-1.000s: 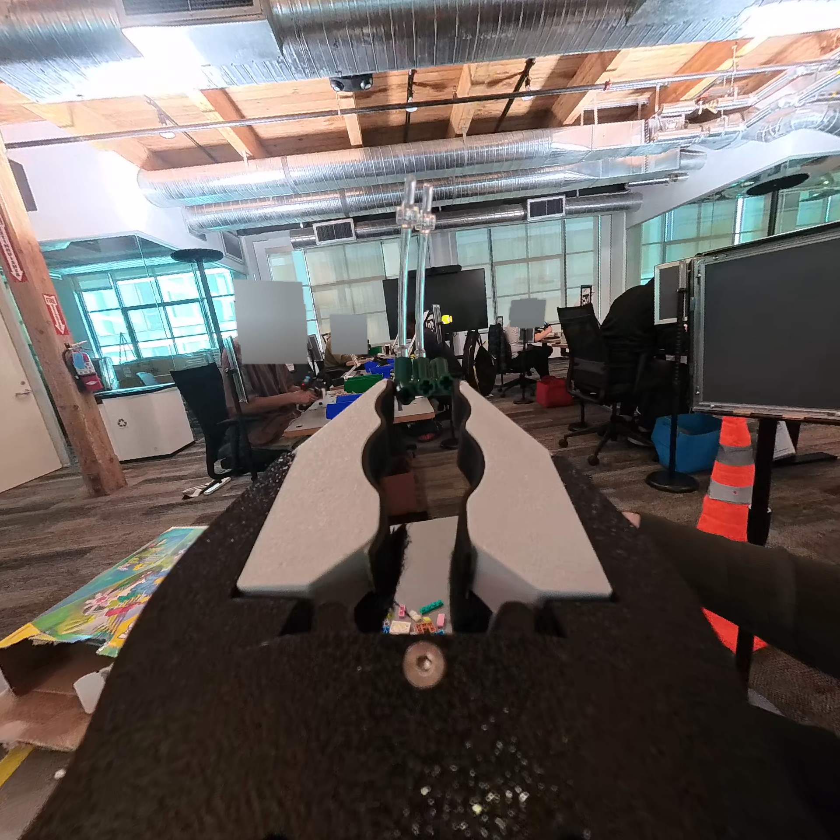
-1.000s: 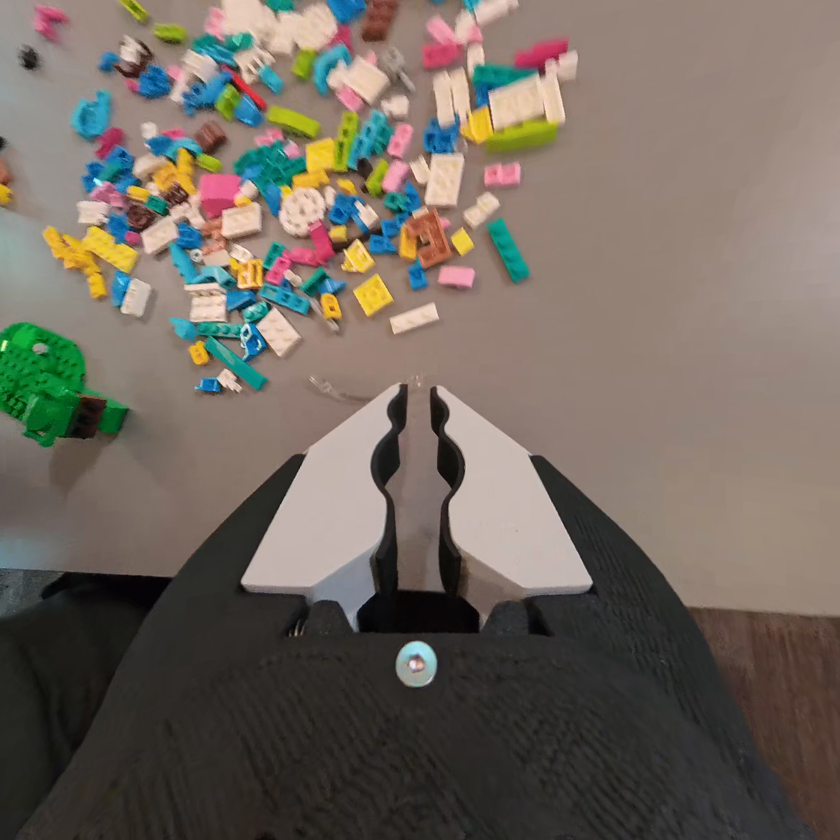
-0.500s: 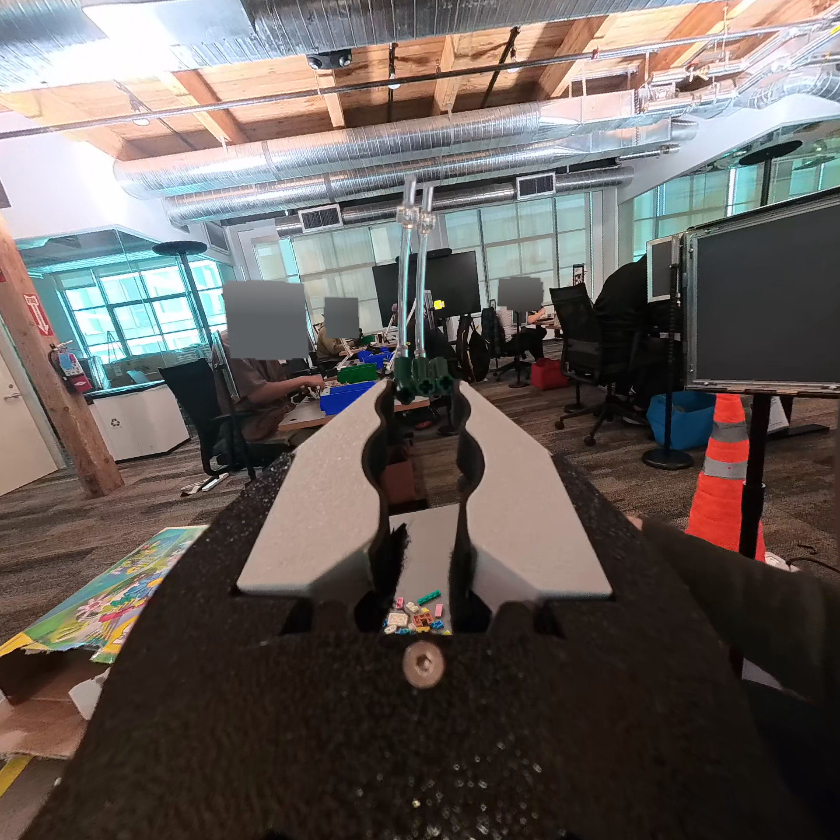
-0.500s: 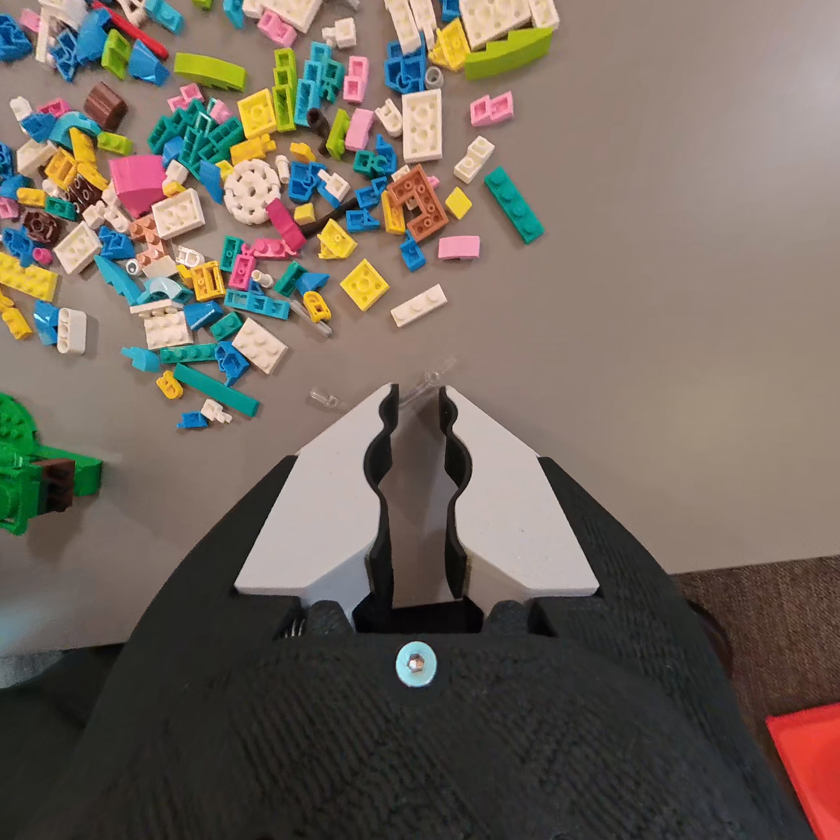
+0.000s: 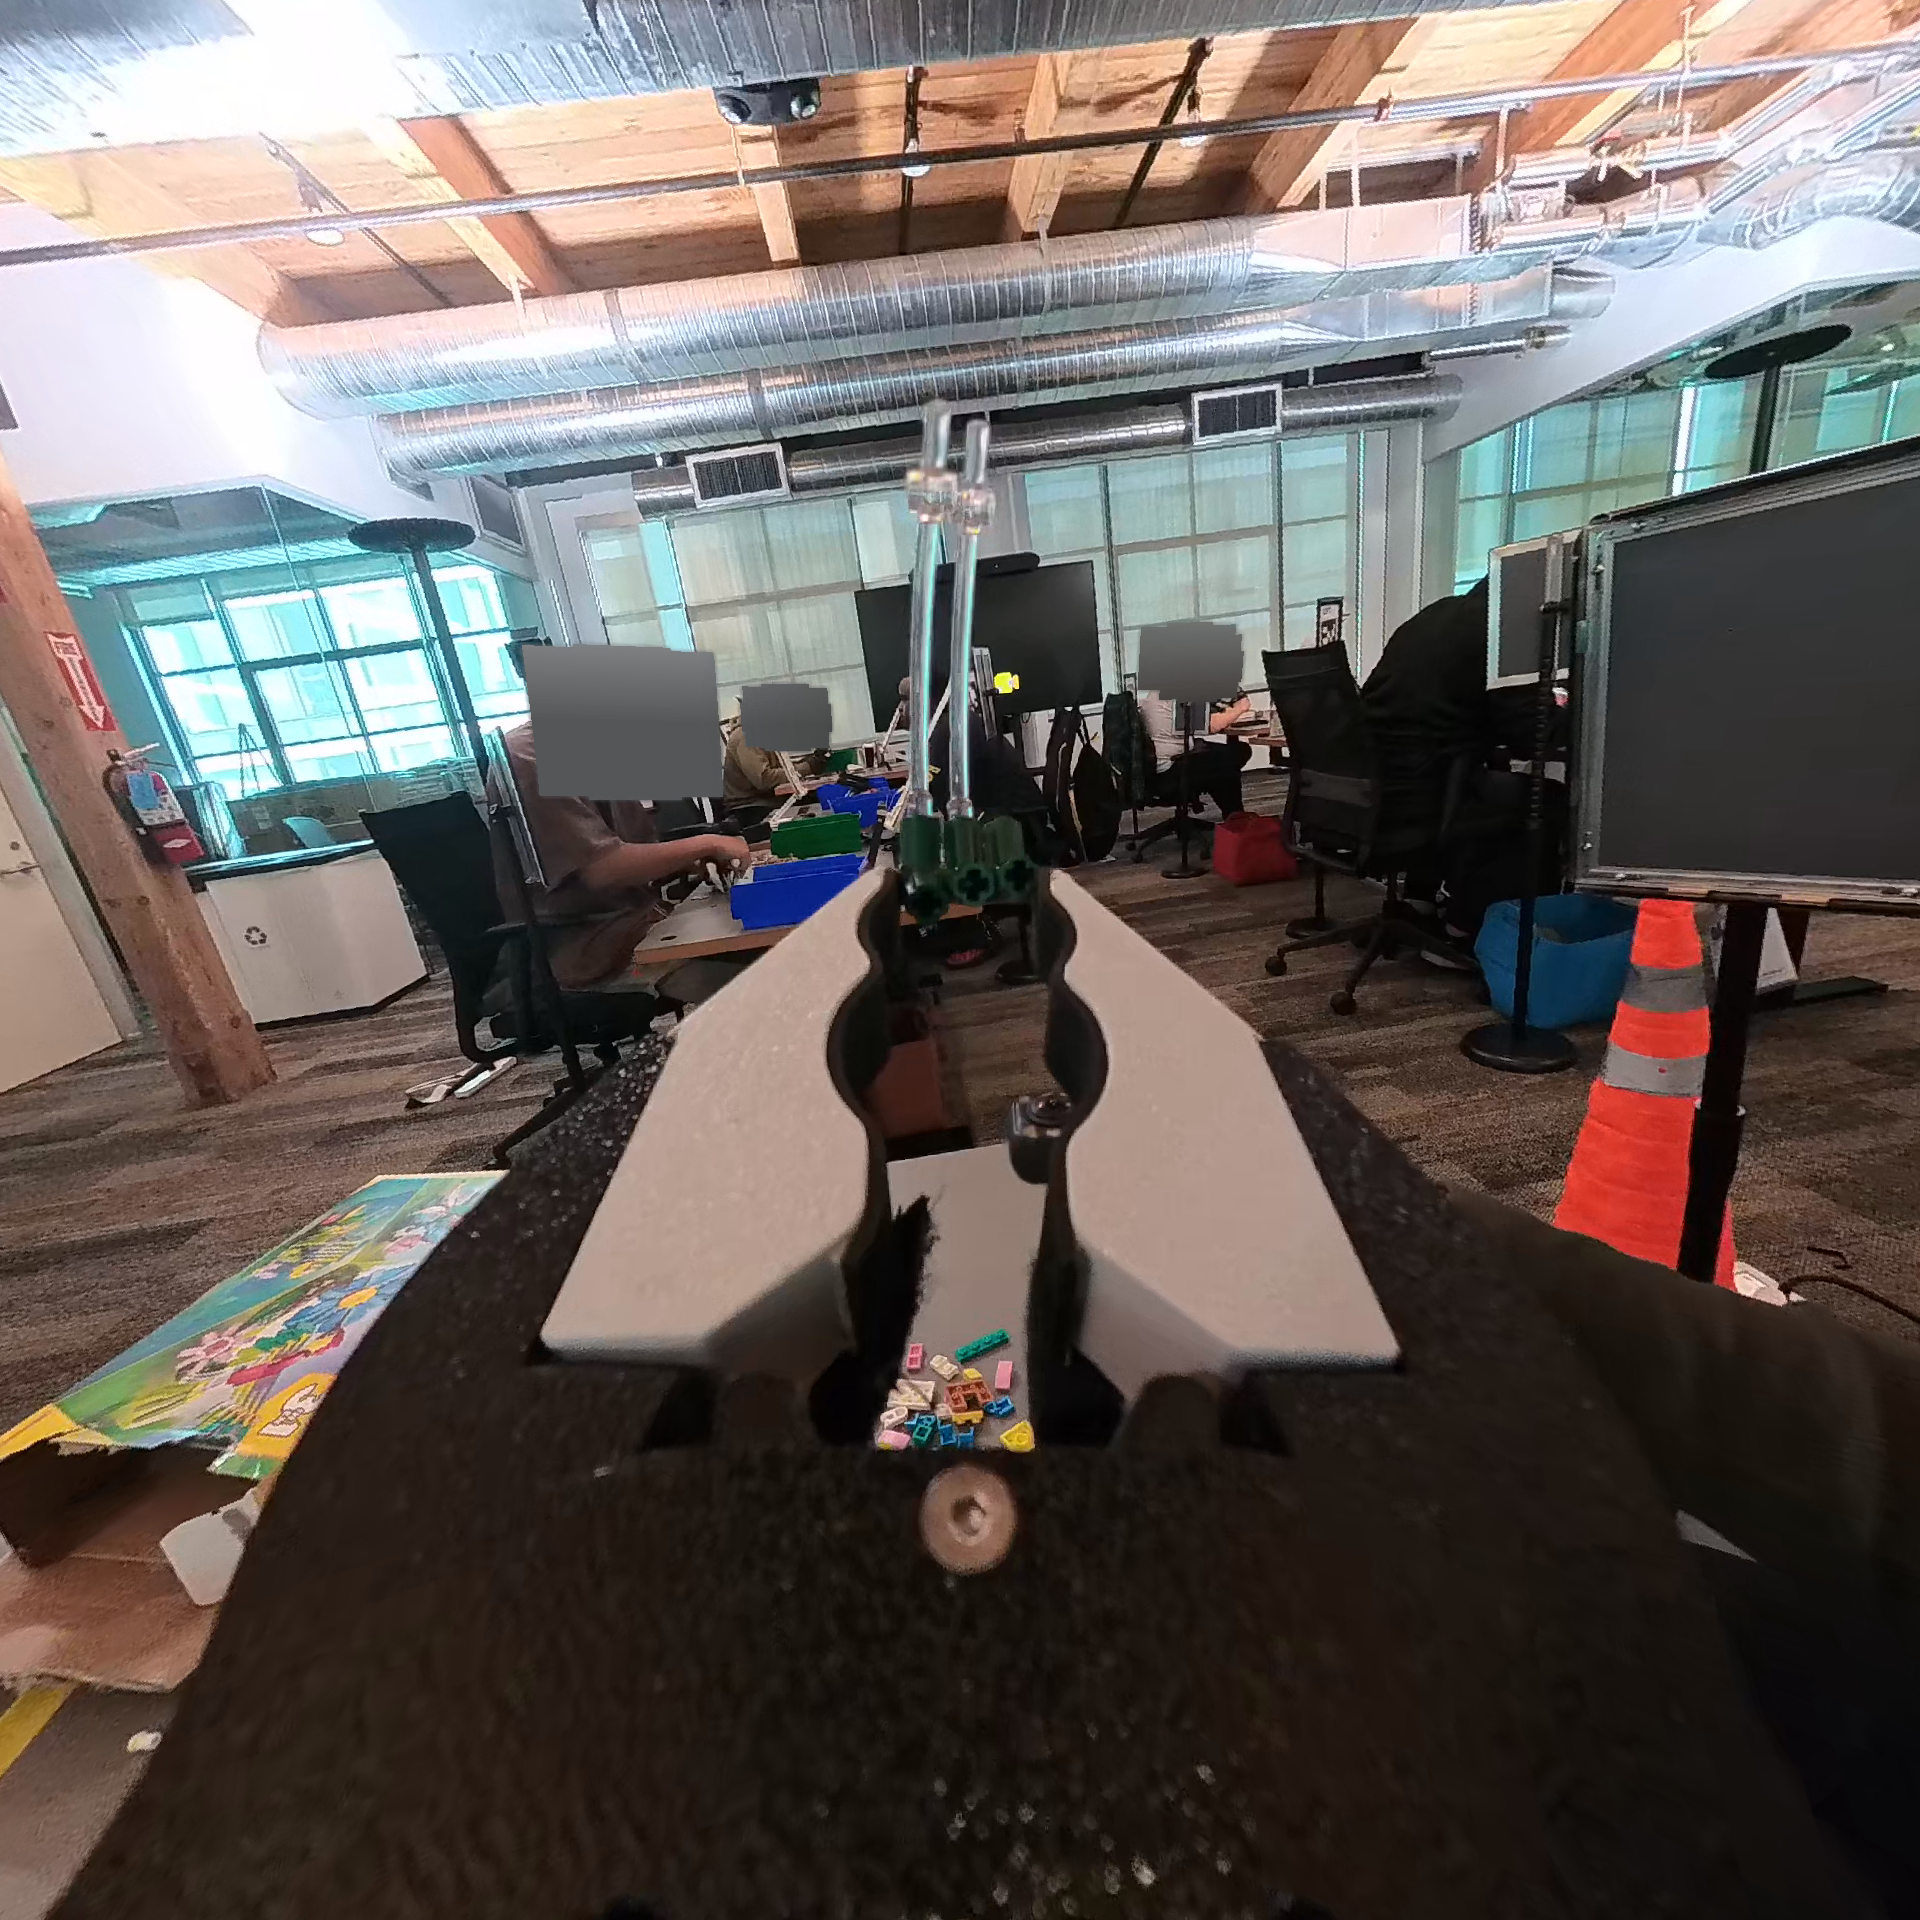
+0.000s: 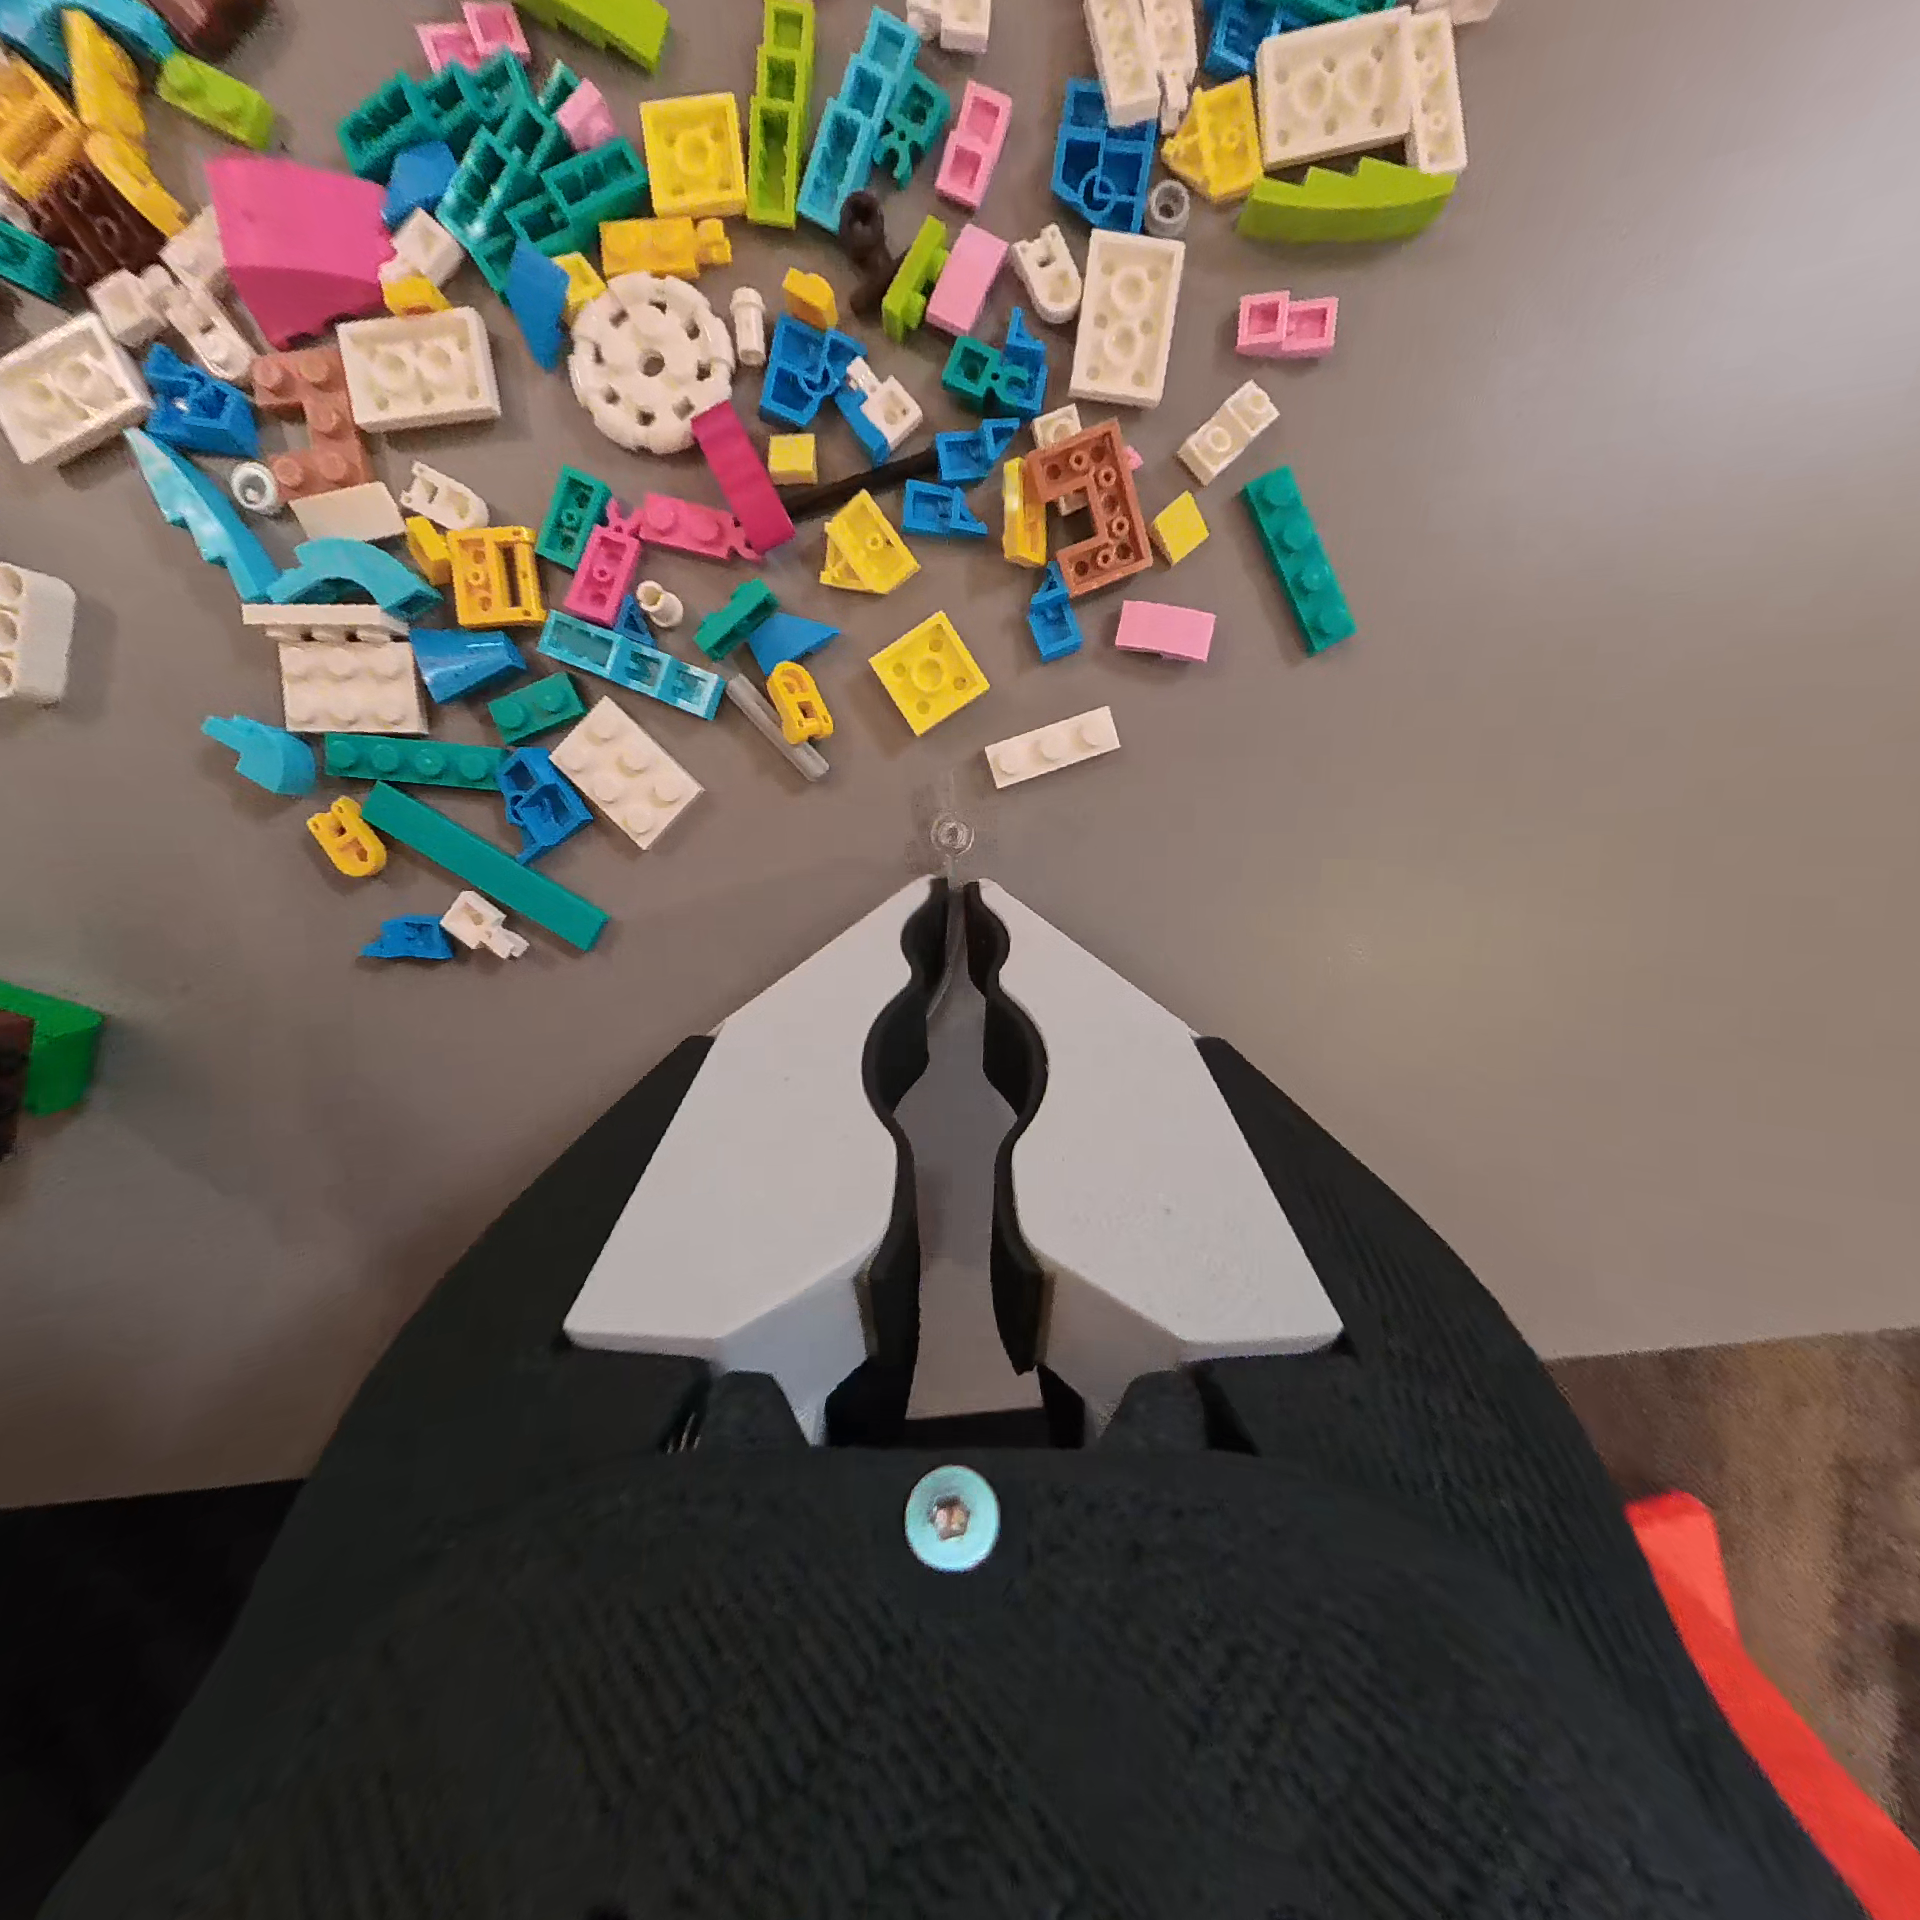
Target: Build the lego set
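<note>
We're early in the build, judging by what's loose. Our left gripper [image 5: 968,894] is clamped on a small dark green connector block [image 5: 968,871] at its tips, centre of the left wrist frame, held up in the air facing the office. Two clear transparent rods [image 5: 943,634] are already plugged into that block and stand up toward the ceiling ducts, so that sub-assembly is at least partly done. Our right gripper [image 6: 957,891] points down at the grey tabletop [image 6: 1558,831], centre of the right wrist frame, jaws nearly closed with only a thin slit at the tips. A small clear transparent piece [image 6: 949,834] sits right at and just past the tips; a sliver of it seems to run between the jaws, so we read this as pinched, but clear plastic on grey makes that hard to confirm. The big scatter of loose multicoloured bricks [image 6: 727,416] fills the upper left and top of that frame, unsorted, with a white one-by-three plate [image 6: 1051,746] just above the tips. A bright green built chunk [image 6: 47,1044] shows at the left edge, cut off. A torn colourful cardboard box [image 5: 239,1340] lies on the floor at lower left of the left view. Most of the set is left to do; a likely next step is mating the clear piece with the green block.
</note>
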Demonstrator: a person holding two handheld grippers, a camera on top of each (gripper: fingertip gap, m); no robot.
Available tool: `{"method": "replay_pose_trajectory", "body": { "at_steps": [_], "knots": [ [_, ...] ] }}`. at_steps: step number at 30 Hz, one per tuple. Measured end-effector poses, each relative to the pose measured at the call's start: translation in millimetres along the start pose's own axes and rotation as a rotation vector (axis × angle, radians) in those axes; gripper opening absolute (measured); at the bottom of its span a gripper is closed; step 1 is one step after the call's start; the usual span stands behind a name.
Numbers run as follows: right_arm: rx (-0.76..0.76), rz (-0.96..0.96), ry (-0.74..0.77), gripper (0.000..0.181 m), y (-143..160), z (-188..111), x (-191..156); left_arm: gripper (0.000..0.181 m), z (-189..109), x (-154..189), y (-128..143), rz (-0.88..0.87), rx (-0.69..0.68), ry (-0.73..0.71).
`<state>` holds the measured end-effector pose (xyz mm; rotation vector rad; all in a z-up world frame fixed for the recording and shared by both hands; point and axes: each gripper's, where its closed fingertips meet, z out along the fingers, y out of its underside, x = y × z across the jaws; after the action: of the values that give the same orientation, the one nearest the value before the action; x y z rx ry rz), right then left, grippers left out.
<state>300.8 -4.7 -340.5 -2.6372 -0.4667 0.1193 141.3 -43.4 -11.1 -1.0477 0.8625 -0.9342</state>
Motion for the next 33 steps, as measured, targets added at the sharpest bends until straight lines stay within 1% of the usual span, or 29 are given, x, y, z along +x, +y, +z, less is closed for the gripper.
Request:
{"method": "replay_pose_trajectory", "body": {
  "at_steps": [4, 7, 9, 11, 13, 15, 17, 18, 20, 21, 22, 23, 24, 25, 26, 28, 30, 33],
  "knots": [
    [0.069, 0.008, -0.028, 0.002, -0.3, -0.5, 0.2, 0.023, 1.1, 9.4, -2.2, -0.010, 0.007, 0.041],
    [0.122, 0.019, -0.046, 0.002, -1.2, -0.8, 1.3, 0.022, 2.6, 12.7, -1.0, 0.006, -0.004, 0.045],
    [0.172, 0.028, -0.027, 0.001, -3.4, -1.9, 7.1, 0.023, 4.0, 13.9, 0.6, 0.011, -0.010, 0.049],
    [0.310, 0.053, -0.049, 0.001, -19.0, -10.9, 6.9, 0.023, 4.8, 14.2, 1.4, 0.008, -0.011, 0.053],
    [0.496, 0.080, -0.086, 0.001, -40.7, -29.7, 4.7, 0.023, 6.1, 12.9, 2.9, 0.001, -0.007, 0.054],
    [0.639, 0.094, -0.075, 0.001, -56.0, -49.1, 8.8, 0.023, 9.4, 10.7, 7.5, -0.013, -0.009, 0.058],
    [0.711, 0.080, -0.060, 0.001, -63.6, -61.2, 10.8, 0.023, 13.8, 9.7, 13.9, -0.030, -0.024, 0.064],
    [0.714, 0.064, -0.053, 0.001, -63.8, -62.7, 10.6, 0.023, 15.8, 10.1, 16.5, -0.033, -0.030, 0.068],
    [0.686, 0.004, -0.040, 0.001, -60.0, -59.9, 7.8, 0.023, 18.9, 12.5, 19.5, -0.030, -0.040, 0.075],
    [0.651, -0.078, -0.060, 0.001, -55.0, -55.9, 0.0, 0.023, 19.8, 13.9, 19.9, -0.024, -0.043, 0.077],
    [0.565, -0.187, -0.100, 0.001, -43.2, -47.5, -11.3, 0.023, 20.5, 15.1, 20.1, -0.019, -0.045, 0.079],
    [0.442, -0.335, -0.134, 0.002, -24.4, -36.5, -22.2, 0.023, 20.8, 16.2, 20.1, -0.016, -0.046, 0.081],
    [0.318, -0.466, -0.120, 0.002, -5.9, -25.9, -24.4, 0.023, 20.8, 17.1, 19.6, -0.014, -0.046, 0.083],
    [0.195, -0.530, -0.107, 0.002, 10.1, -16.9, -21.7, 0.023, 20.6, 17.9, 19.2, -0.012, -0.046, 0.085],
    [0.116, -0.563, -0.133, 0.002, 20.6, -11.8, -23.0, 0.023, 20.3, 18.1, 18.5, -0.010, -0.045, 0.085],
    [0.110, -0.592, -0.188, 0.002, 18.1, -13.3, -29.8, 0.023, 19.3, 18.1, 16.2, -0.006, -0.039, 0.082],
    [0.039, -0.617, -0.182, 0.002, 22.2, -11.4, -27.3, 0.023, 18.4, 18.3, 14.6, -0.006, -0.035, 0.082],
    [0.023, -0.631, -0.162, 0.005, 15.5, -11.9, -27.7, 0.023, 18.1, 18.2, 15.5, -0.001, -0.043, 0.081]
  ]
}}
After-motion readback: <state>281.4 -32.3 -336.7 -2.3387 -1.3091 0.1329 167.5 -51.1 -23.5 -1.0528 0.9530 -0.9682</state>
